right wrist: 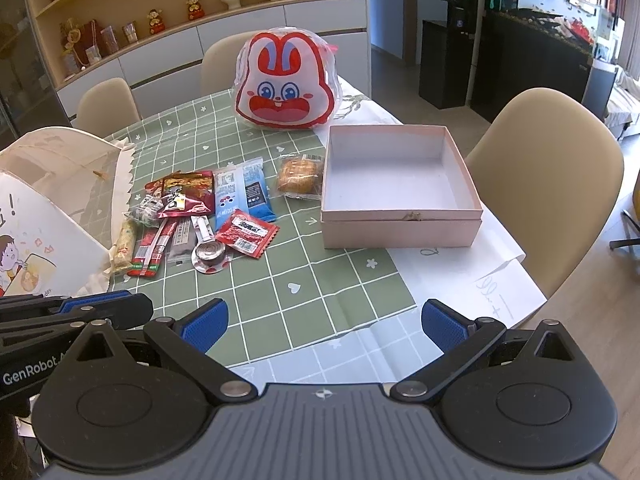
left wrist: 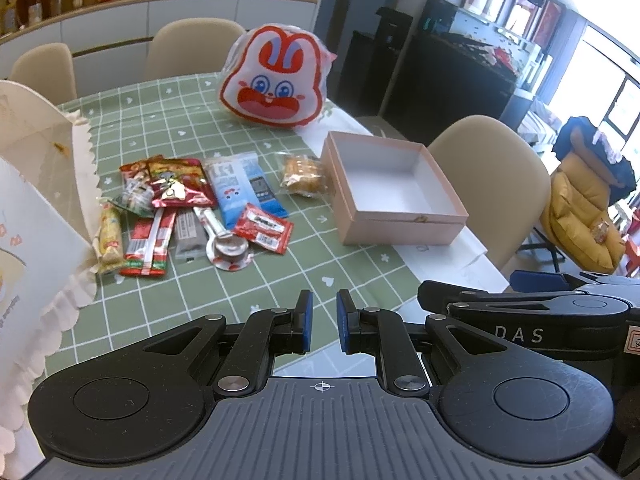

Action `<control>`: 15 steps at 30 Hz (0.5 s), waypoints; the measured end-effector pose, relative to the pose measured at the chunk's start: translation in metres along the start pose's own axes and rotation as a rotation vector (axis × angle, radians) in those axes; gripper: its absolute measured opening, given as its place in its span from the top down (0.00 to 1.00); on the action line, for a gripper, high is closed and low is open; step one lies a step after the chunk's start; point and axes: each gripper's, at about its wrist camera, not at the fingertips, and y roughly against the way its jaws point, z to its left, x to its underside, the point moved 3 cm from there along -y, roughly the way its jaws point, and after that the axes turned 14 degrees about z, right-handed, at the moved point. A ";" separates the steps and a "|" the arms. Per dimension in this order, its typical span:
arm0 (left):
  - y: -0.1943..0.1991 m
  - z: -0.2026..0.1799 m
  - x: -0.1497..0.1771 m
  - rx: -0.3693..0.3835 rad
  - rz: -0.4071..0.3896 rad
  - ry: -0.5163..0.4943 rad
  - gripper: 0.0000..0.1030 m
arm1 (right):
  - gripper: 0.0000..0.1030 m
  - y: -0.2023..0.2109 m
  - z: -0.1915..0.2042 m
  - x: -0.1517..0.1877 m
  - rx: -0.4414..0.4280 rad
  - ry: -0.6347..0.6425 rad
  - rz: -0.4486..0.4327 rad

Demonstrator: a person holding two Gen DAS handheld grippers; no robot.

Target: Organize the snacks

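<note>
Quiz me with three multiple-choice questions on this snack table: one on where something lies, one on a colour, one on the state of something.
1. Where is the wrapped cake?
A. Inside the box
B. On the cloth beside the box's left wall
C. On a chair

2. What colour is the outside of the box?
A. Pink
B. Blue
C. Black

3. How is the box right now?
A. Full of snacks
B. Closed by a lid
C. Open and empty

Answers:
1 B, the cake sits on the green tablecloth next to the box.
2 A, its outer walls are pale pink.
3 C, only its bare white bottom shows.
</note>
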 end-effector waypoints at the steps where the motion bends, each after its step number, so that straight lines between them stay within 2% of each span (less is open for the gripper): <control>1: 0.000 0.001 -0.001 0.001 0.001 0.002 0.84 | 0.00 0.000 0.000 0.000 0.001 0.000 0.000; 15: -0.009 0.026 -0.002 -0.005 0.027 0.071 0.84 | 0.00 -0.015 0.008 -0.007 -0.002 0.011 0.022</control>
